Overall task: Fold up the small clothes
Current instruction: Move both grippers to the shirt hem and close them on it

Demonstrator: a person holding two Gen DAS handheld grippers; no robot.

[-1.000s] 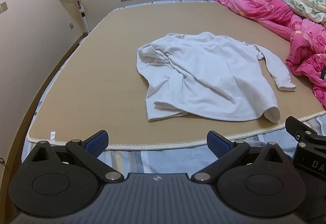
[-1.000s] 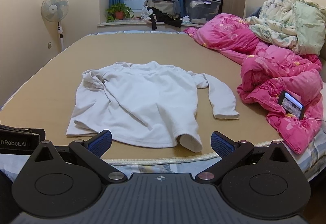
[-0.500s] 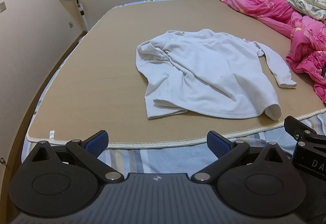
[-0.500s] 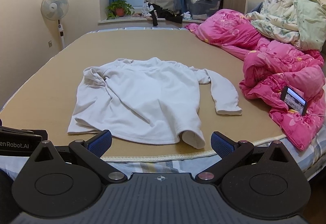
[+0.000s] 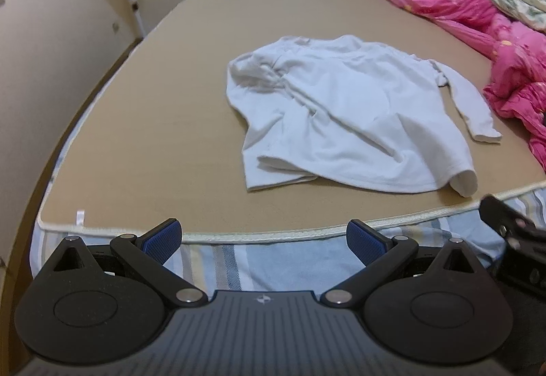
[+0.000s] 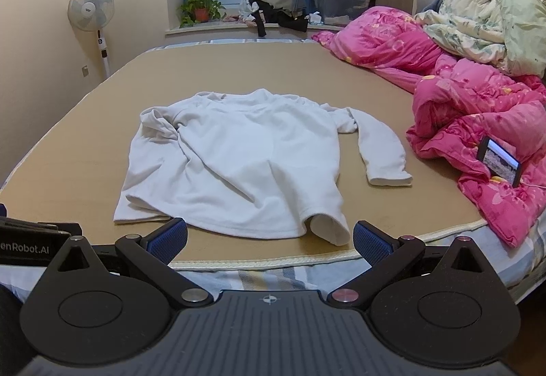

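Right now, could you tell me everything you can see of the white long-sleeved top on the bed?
The white long-sleeved top looks like soft fleece. It lies spread but wrinkled on the tan mat, hem toward the cameras, neckline away. One sleeve stretches out straight toward the pink quilt without touching it; the other is bunched by the shoulder. A hem corner curls up. Both open grippers are short of it.

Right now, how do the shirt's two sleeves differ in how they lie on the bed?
On the white shirt, the right-side sleeve lies stretched out clear of the body, its cuff flat on the tan mat; the left-side sleeve is bunched and crumpled against the shoulder, with no cuff showing. The right-side sleeve points toward the near edge beside the pink quilt; the left-side sleeve stays tucked at the far corner. Both are white, and neither is folded over the body.
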